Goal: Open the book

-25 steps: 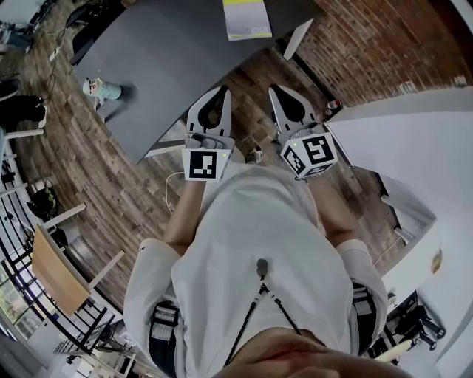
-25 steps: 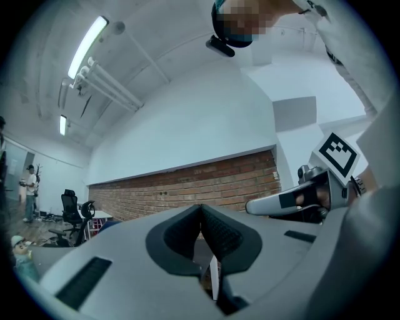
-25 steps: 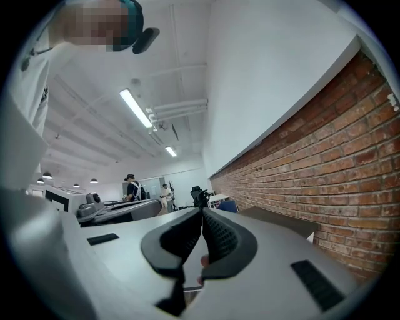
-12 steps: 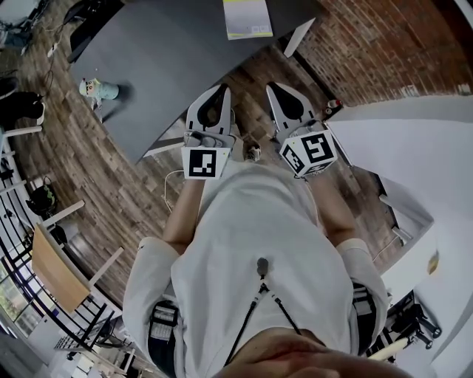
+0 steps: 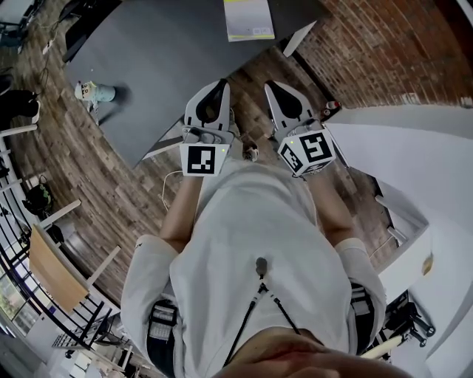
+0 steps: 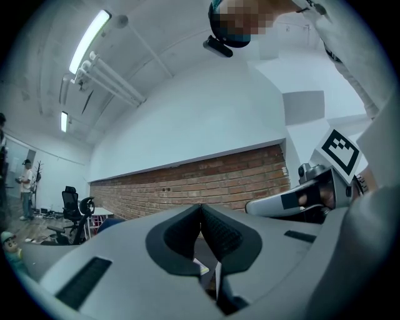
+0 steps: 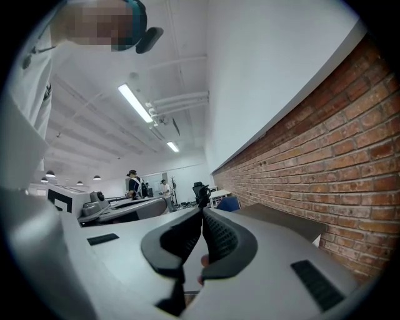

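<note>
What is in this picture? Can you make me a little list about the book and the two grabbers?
book: closed, flat on the table, touched by nothing
table: dark grey, with the book near its far edge
left gripper: jaws together, holding nothing, apart from the book
right gripper: jaws together, holding nothing, beside the left one
floor: wooden planks
opening the book: not yet begun

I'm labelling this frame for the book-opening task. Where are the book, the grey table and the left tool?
book (image 5: 248, 22): head view, middle of its cover.
grey table (image 5: 170, 59): head view, bare part of its top.
left tool (image 5: 220, 83): head view, where its closed tips meet.
</note>
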A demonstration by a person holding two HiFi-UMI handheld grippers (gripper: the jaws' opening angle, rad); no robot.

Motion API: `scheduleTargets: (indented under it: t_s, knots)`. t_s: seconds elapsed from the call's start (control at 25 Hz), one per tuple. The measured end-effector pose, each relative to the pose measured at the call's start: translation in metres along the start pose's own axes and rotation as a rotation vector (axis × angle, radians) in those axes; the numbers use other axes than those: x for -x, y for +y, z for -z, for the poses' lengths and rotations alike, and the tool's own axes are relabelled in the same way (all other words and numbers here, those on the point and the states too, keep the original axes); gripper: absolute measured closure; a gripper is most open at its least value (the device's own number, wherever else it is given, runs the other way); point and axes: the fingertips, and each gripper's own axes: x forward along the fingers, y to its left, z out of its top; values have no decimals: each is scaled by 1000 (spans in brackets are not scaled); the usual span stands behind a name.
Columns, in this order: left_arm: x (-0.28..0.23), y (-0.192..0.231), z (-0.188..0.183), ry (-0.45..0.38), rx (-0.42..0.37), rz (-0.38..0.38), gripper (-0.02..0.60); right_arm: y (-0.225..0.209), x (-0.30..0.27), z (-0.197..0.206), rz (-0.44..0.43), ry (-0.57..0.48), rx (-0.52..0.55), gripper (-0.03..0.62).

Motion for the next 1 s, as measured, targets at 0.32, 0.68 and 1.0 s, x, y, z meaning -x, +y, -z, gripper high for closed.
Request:
scheduleTargets:
  t_s: [0.32,0.68,1.0]
  knots:
    - [-37,31,10,10,3,4,559,-20,-43,-3,9,5,-6,557]
    - [-91,65,17,19,11,19,560,-50,-92,-11,37,16,-13,557]
    - [-127,93,22,23,22,31,558,-76,-128,-26,65,23,8,557]
